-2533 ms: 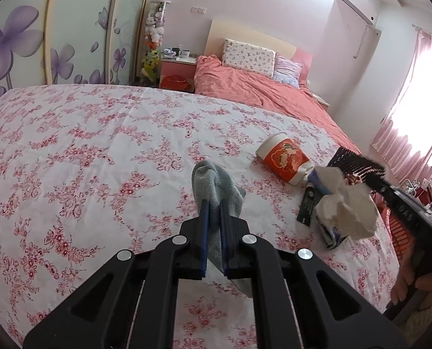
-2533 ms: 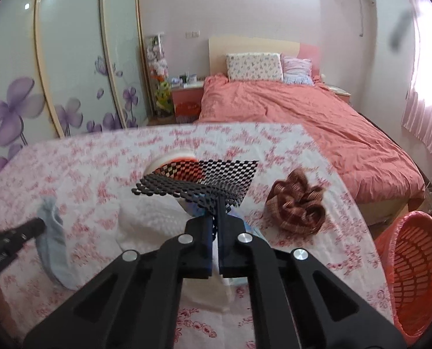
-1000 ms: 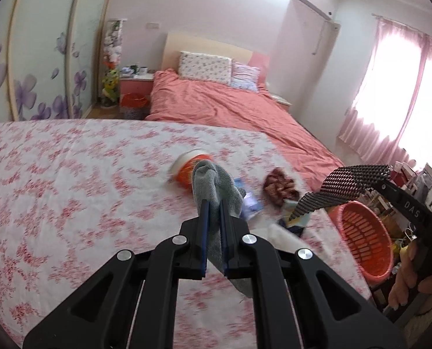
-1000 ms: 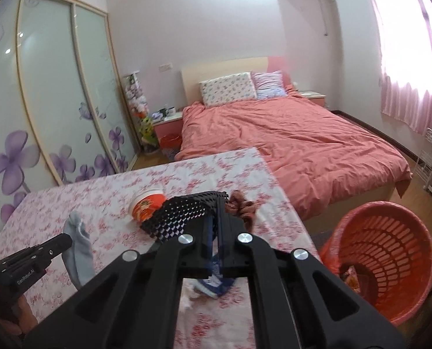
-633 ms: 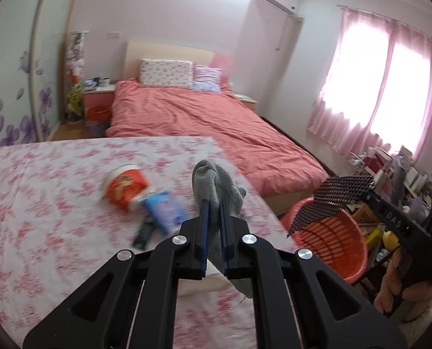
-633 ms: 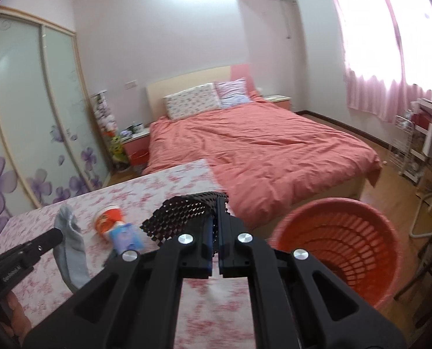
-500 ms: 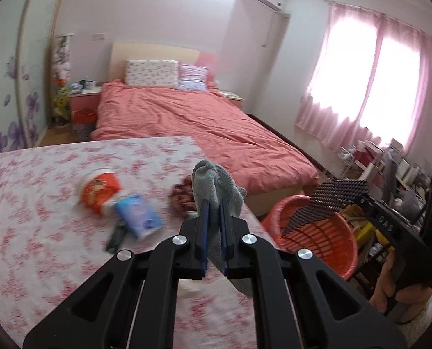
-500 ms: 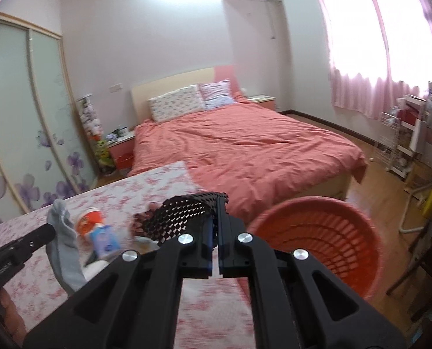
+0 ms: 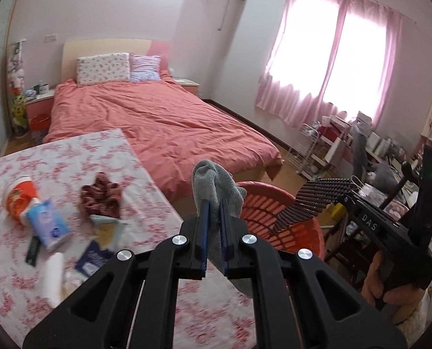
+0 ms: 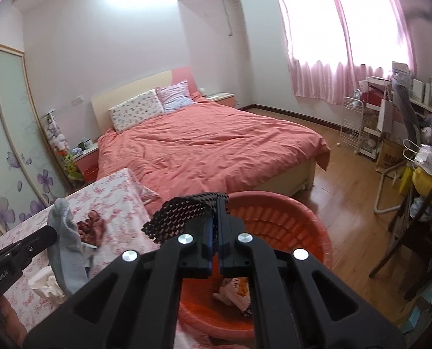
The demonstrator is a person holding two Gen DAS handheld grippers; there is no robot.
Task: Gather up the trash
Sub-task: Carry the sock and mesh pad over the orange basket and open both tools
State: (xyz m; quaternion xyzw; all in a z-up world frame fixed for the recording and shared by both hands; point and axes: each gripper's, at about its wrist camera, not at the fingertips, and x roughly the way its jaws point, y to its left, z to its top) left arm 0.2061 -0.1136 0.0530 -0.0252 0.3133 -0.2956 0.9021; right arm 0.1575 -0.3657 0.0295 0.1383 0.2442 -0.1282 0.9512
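Note:
My left gripper (image 9: 213,208) is shut on a grey sock (image 9: 216,181) that stands up between its blue pads and hangs below them; the sock (image 10: 66,244) also shows at the left of the right wrist view. My right gripper (image 10: 216,229) is shut on a piece of black mesh (image 10: 184,213), which sticks out over the red basket (image 10: 288,221). In the left wrist view the black mesh (image 9: 314,200) hangs over the basket's (image 9: 259,206) far rim. Some trash lies at the basket's bottom.
On the floral sheet (image 9: 70,157) lie a red-and-white cup (image 9: 19,196), a blue tissue pack (image 9: 48,224), a brown scrunchie (image 9: 101,197), a white crumpled tissue (image 10: 45,286) and small packets. A pink bed (image 10: 204,151) is behind; cluttered shelves (image 10: 390,122) stand at the right.
Both grippers have swung right, away from the middle of the floral sheet toward the red basket. The mesh now hangs over the basket; the sock has come to the bed's edge beside it.

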